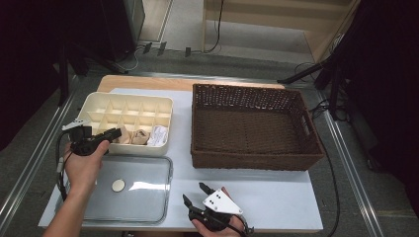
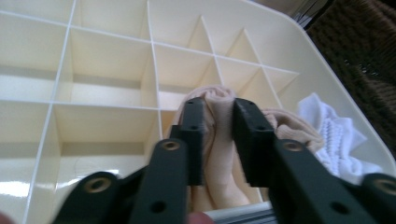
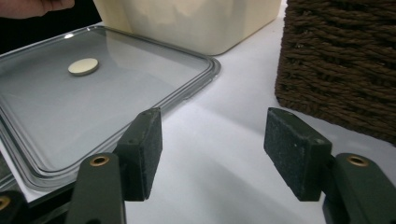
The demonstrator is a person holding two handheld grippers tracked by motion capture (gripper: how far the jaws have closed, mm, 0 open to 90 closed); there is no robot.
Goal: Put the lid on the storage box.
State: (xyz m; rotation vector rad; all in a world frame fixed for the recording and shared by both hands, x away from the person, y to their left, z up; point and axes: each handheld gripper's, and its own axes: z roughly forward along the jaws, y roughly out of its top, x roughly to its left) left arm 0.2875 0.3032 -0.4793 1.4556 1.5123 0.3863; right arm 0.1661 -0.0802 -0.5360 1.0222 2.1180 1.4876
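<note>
1. My right gripper (image 1: 196,193) idles at the worktop's near edge, jaws apart and empty.
2. My left gripper (image 2: 218,137) is clamped on a rolled beige sock (image 2: 219,154) in the near row of the cream divider box (image 1: 94,104), at the worktop's left side.
3. I judge the sock soft, light and squashable; grip mid-roll.

The table (image 1: 276,197), wooden at its far edge, wears a white cover. Straight ahead of the left gripper (image 1: 111,134) stands the cream divided box (image 1: 99,101). Just below that gripper lies the clear lid (image 1: 143,197), left of the right gripper (image 1: 193,193). The brown wicker basket (image 1: 254,160) sits beyond and to the right of the right gripper.
</note>
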